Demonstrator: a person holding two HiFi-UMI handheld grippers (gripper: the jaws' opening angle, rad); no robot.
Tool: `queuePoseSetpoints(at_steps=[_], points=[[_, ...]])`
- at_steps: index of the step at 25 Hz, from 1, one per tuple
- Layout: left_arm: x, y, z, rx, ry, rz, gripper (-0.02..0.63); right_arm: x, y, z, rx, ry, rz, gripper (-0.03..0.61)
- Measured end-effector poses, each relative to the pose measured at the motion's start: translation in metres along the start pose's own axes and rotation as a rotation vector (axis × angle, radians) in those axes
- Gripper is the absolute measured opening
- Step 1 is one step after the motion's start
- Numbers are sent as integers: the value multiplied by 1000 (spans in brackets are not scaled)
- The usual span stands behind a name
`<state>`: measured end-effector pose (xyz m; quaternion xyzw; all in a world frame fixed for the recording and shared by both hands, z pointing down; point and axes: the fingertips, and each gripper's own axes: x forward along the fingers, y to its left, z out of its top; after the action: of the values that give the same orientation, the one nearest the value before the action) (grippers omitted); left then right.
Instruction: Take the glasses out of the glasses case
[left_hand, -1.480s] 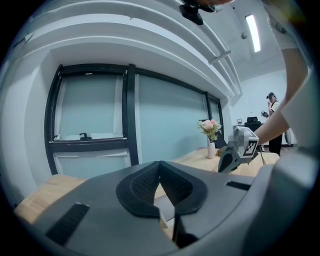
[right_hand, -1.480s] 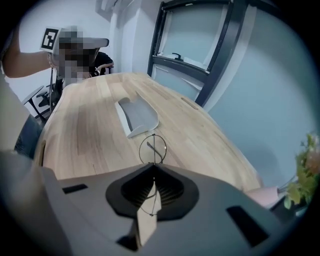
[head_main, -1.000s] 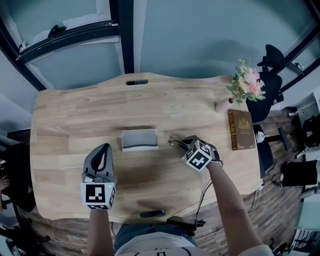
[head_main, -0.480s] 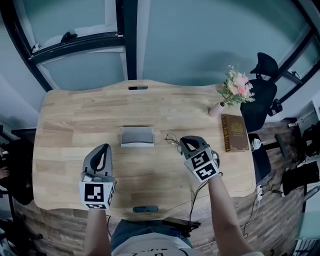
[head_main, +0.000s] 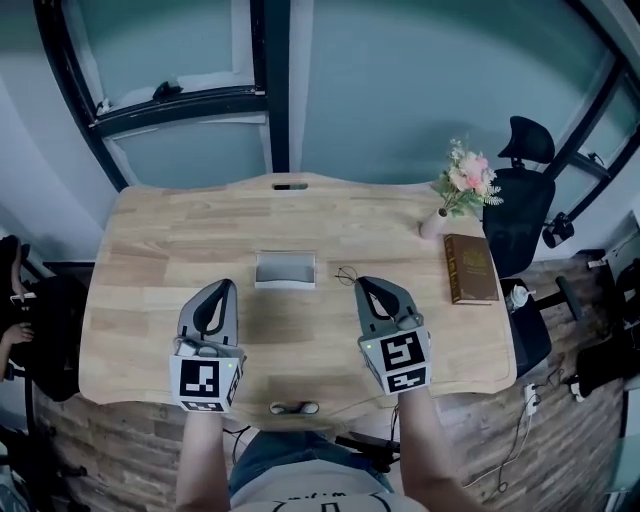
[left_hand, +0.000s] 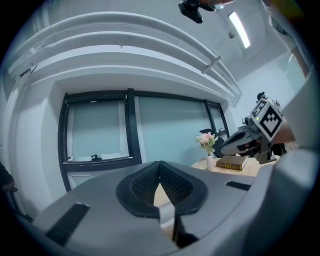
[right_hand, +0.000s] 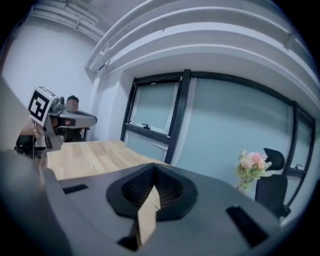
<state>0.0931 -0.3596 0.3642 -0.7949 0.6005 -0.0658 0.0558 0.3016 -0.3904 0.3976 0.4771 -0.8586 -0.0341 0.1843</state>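
Both grey hand-held grippers had drawn back toward the frame's bottom; the left gripper and right gripper were closed, empty. Thin wire-framed glasses lay on the pale wooden table at centre, just right of the open grey glasses case (task seemingly done).

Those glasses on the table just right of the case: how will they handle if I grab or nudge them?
The glasses look thin-rimmed, so they are probably light and easily bent: grip gently. Lying flat on the smooth wooden table, they would likely slide, not roll, when nudged. Lens detail is too small to judge.
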Motion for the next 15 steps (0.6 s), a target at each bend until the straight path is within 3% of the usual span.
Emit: queuePoseSetpoints(at_steps=[7,15], points=[[-5,-5,28,-8,-86,-18,17,-47,-1,44,71,-137,-98,9],[-27,-6,55,-6,-160,-73,17,-86,19,78,60,-242,-182,9]])
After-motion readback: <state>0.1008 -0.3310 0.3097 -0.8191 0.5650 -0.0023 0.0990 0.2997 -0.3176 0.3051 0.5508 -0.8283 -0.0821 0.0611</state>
